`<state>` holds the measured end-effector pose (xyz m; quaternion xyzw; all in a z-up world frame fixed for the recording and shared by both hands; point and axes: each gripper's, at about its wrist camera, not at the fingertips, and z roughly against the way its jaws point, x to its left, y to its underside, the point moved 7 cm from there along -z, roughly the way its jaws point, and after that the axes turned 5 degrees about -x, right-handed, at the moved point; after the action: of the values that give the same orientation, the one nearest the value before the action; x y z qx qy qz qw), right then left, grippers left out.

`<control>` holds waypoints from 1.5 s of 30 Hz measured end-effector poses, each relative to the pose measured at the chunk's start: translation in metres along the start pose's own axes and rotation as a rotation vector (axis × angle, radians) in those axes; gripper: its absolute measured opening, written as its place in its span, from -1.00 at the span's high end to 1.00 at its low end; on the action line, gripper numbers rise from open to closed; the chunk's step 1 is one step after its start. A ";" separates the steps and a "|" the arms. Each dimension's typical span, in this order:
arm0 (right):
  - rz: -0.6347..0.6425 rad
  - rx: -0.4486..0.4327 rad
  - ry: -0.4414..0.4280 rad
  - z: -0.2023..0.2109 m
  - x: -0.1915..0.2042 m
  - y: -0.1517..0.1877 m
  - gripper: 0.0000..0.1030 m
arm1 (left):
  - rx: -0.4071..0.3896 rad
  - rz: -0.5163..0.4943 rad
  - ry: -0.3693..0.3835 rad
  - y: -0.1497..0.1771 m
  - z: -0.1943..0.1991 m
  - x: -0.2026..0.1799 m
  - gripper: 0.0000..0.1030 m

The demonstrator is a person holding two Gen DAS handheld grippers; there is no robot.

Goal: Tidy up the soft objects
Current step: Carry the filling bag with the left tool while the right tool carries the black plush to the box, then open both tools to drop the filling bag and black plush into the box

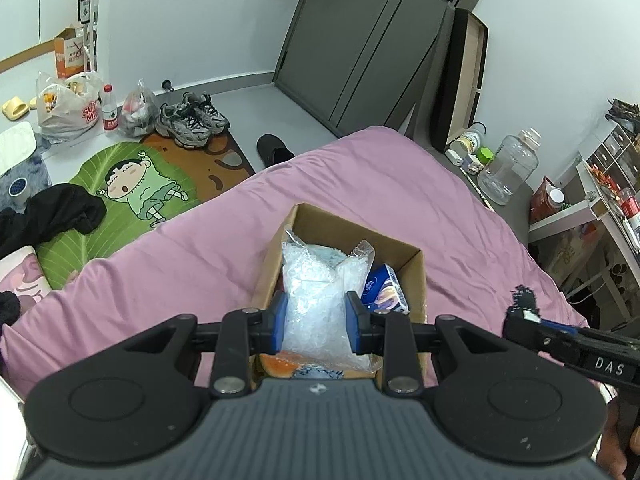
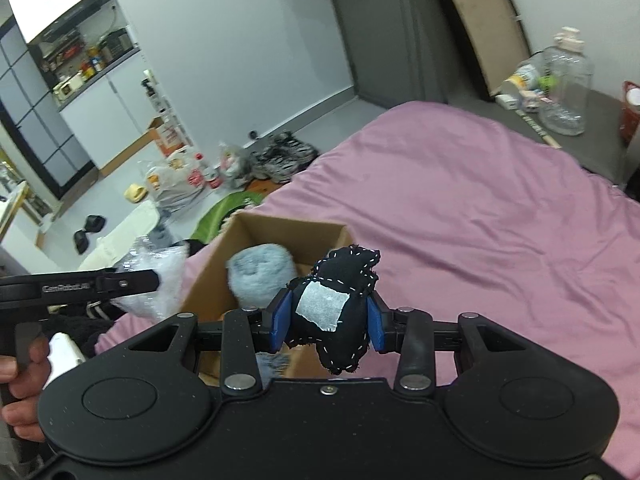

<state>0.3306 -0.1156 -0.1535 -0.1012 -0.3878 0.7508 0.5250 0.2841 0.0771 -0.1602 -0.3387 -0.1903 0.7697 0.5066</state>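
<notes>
A cardboard box stands open on the pink bed cover. My left gripper is shut on a clear crinkled plastic bag and holds it over the box. A blue packet lies inside the box. My right gripper is shut on a black stitched fabric toy with a white patch, held near the box. A pale blue fluffy object lies in the box. The right gripper shows at the right edge of the left wrist view.
A green cartoon floor mat, black clothes, sneakers and plastic bags lie on the floor left of the bed. A clear water jug and a shelf stand at the right. A grey door is behind.
</notes>
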 end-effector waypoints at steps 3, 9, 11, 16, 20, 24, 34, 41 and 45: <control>0.009 0.017 -0.023 -0.008 0.011 0.001 0.24 | 0.006 0.006 0.004 -0.001 -0.003 0.006 0.44; 0.024 0.055 -0.052 -0.023 0.026 0.007 0.24 | 0.025 0.014 0.004 -0.002 -0.012 0.014 0.44; 0.021 0.063 -0.072 -0.026 0.032 0.007 0.24 | 0.030 0.013 0.005 -0.002 -0.015 0.015 0.44; 0.044 0.077 -0.091 -0.031 0.048 0.008 0.15 | 0.039 0.021 0.004 -0.002 -0.021 0.020 0.44; 0.040 0.111 -0.092 -0.038 0.050 0.013 -0.14 | 0.049 0.024 0.003 0.000 -0.025 0.021 0.44; 0.031 0.100 -0.062 -0.033 0.042 0.008 -0.17 | 0.054 0.021 0.007 0.001 -0.026 0.019 0.44; 0.033 0.056 -0.011 -0.016 0.030 -0.001 -0.33 | 0.056 -0.020 0.045 0.005 -0.021 -0.010 0.44; 0.015 0.007 0.009 0.002 0.014 -0.006 -0.36 | 0.031 -0.070 0.076 0.009 -0.009 -0.038 0.39; 0.005 -0.012 0.004 0.011 0.009 -0.005 -0.37 | 0.017 -0.077 0.046 0.006 0.000 -0.041 0.37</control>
<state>0.3243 -0.1124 -0.1399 -0.1072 -0.3911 0.7496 0.5232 0.2903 0.0378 -0.1504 -0.3444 -0.1850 0.7434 0.5427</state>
